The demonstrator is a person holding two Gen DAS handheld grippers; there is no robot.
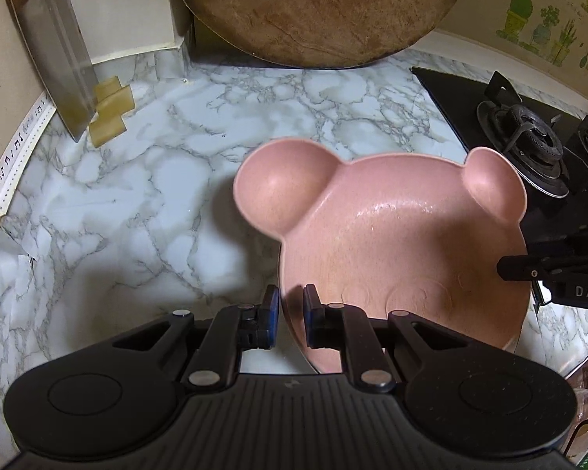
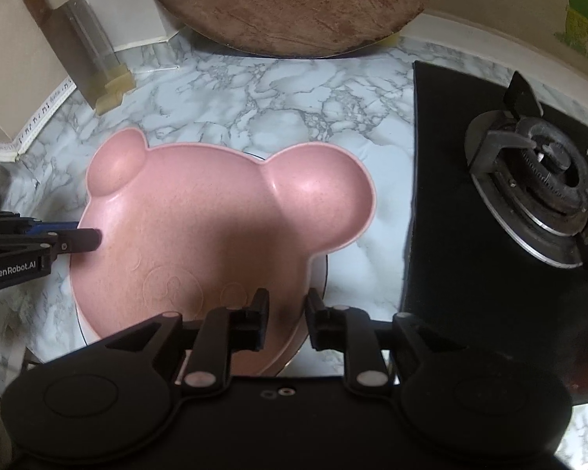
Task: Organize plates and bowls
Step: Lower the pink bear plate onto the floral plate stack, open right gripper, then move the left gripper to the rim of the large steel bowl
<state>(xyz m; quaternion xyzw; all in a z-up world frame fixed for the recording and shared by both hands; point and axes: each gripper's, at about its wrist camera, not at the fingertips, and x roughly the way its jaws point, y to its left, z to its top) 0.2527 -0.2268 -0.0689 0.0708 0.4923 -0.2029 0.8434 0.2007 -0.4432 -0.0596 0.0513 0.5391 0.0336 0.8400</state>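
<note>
Bare marble counter (image 1: 137, 203) left of pink bear plate (image 1: 403, 250), stove (image 2: 537, 196) right, cutting board (image 1: 317, 8) behind, cleaver (image 1: 58, 58) far-left

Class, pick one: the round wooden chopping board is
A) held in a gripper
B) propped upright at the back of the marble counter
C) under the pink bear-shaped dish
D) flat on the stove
B: the round wooden chopping board stands on edge behind the marble counter, apart from the pink bear-shaped dish.

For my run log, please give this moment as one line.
left gripper: fingers straddle pink bear plate rim | right gripper: fingers straddle its near rim | plate over stack, grip unclear
</note>
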